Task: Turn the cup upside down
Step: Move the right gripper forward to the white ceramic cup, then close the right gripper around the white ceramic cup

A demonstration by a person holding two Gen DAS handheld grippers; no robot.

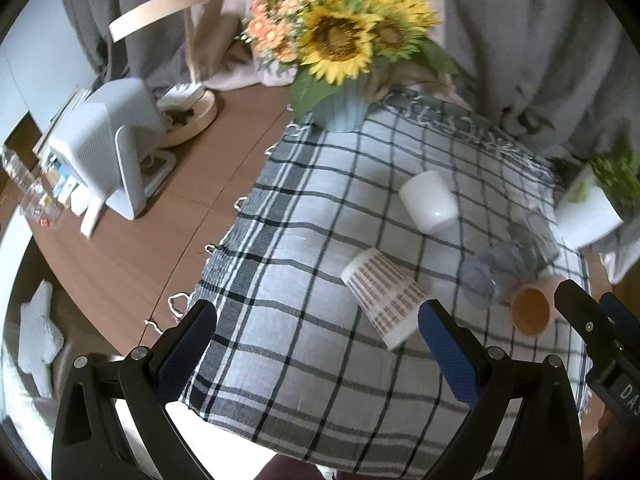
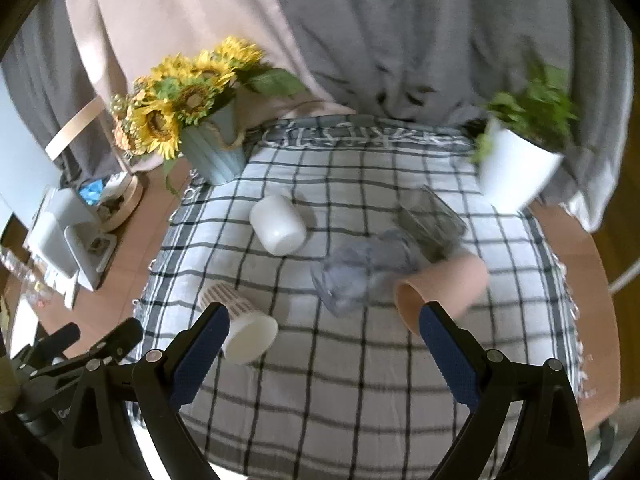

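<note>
On the far left stands one pale grey box-shaped machine (image 1: 108,148) on the round brown wooden table (image 1: 132,248). Next comes one light blue ribbed vase of yellow sunflowers (image 2: 212,152), at the back corner of the black-and-white checked cloth (image 2: 340,360).

Five cups lie on their sides on the cloth. First is the white paper cup with brown stripes (image 2: 240,328), nearest the front. Behind it is the plain white cup (image 2: 278,226). In the middle is the bluish see-through cup (image 2: 344,276), blurry. Touching it, further back, is the clear square glass cup (image 2: 432,226). Beside these is the pinkish-tan cup (image 2: 440,284), its open mouth facing the front.

At the back right stands one white pot with a green leafy plant (image 2: 516,160).

The left gripper (image 1: 316,352) has its two blue-padded fingers wide apart, holding nothing, above the cloth by the striped cup. The right gripper (image 2: 324,348) is spread wide too, holding nothing, with one finger in front of the pinkish-tan cup.
</note>
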